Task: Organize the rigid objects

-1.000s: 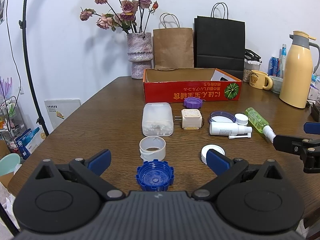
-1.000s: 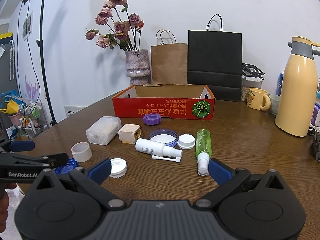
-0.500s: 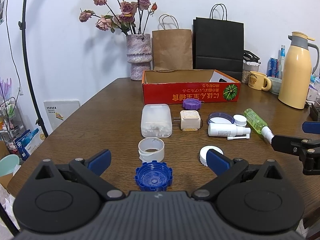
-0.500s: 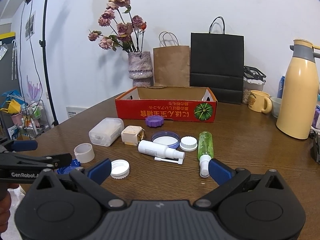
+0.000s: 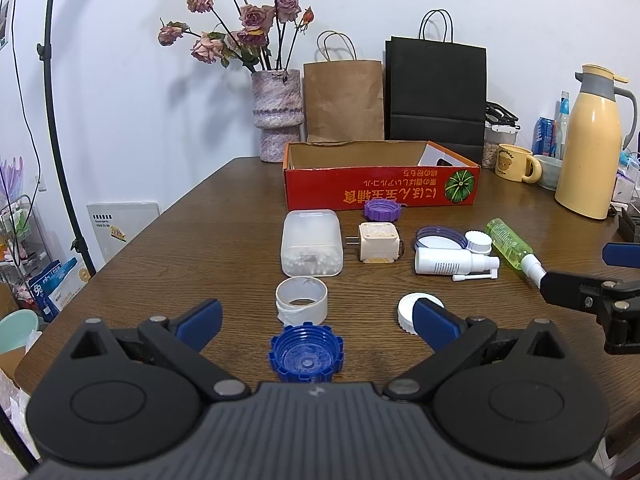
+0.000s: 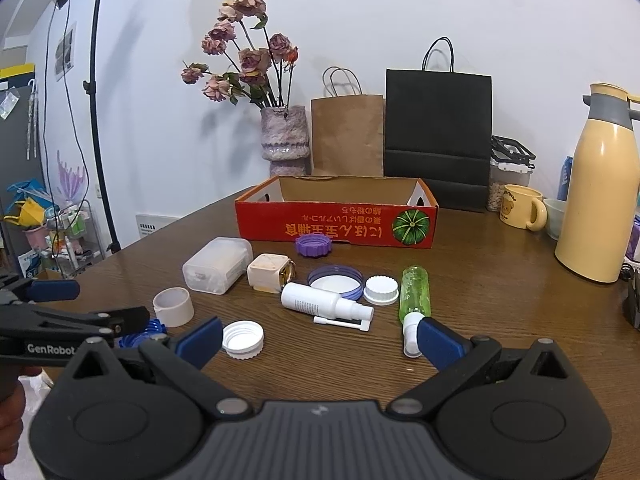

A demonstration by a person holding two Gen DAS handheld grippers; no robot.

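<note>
Both grippers poised, nothing yet picked up.
Left gripper (image 5: 316,318) and right gripper (image 6: 320,338) gaped empty; blue cap (image 5: 306,357) at 6 o'clock likely went first into red box (image 5: 380,194) at 12.

wooden table (image 5: 200,240), red box (image 5: 380,194), scattered caps (image 5: 306,356)

Blue cap (image 6: 144,332) half behind left tool (image 6: 72,312)

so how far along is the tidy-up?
Barely started. Done: nothing visibly sorted; what shows of the red box holds no items. In hand: nothing; left gripper and right gripper are open. Left: blue cap, tape roll, green bottle, white spray bottle and the rest.
</note>
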